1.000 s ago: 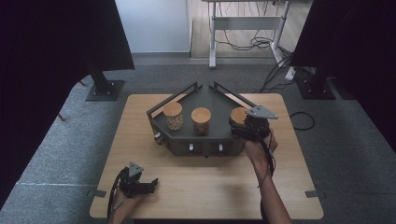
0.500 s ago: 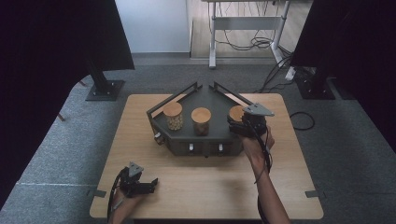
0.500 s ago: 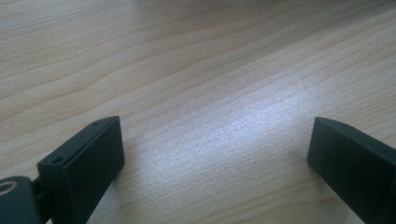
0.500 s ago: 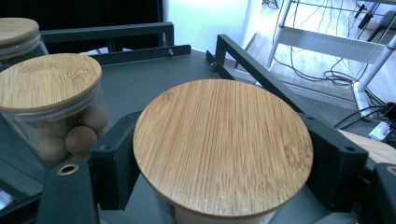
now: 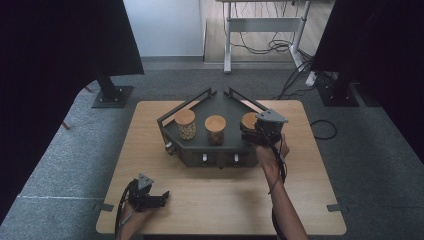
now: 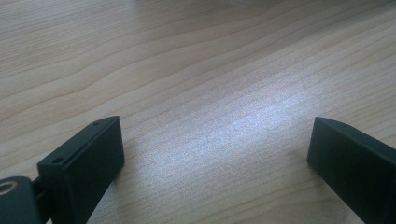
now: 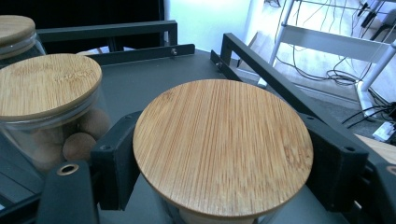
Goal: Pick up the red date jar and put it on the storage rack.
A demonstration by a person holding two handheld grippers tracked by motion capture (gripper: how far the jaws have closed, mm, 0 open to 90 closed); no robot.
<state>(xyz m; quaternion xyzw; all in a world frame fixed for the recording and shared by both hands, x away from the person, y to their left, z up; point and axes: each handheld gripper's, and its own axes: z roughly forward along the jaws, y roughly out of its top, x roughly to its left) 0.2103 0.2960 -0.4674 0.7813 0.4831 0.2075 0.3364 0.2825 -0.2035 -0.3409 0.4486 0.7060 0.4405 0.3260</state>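
Note:
A dark grey tray (image 5: 200, 156) stands mid-table with three glass jars under bamboo lids. My right gripper (image 5: 251, 133) is at the right jar (image 5: 248, 120), shut on it just under the lid. In the right gripper view the black jaws sit against both sides of that jar (image 7: 223, 144), with the right gripper (image 7: 224, 186) low around it. The middle jar (image 7: 46, 93) holds cork balls. My left gripper (image 5: 163, 196) rests near the table's front left edge. Its jaws stand wide apart over bare wood, the left gripper (image 6: 215, 154) open.
The left jar (image 5: 185, 124) and middle jar (image 5: 215, 129) stand close beside the held one. Raised black rails (image 7: 261, 74) run along the tray's back edges. A desk frame with cables (image 5: 265, 35) and dark stands are on the floor beyond the table.
The right gripper has edged slightly left at the right jar. The left gripper has stayed where it was.

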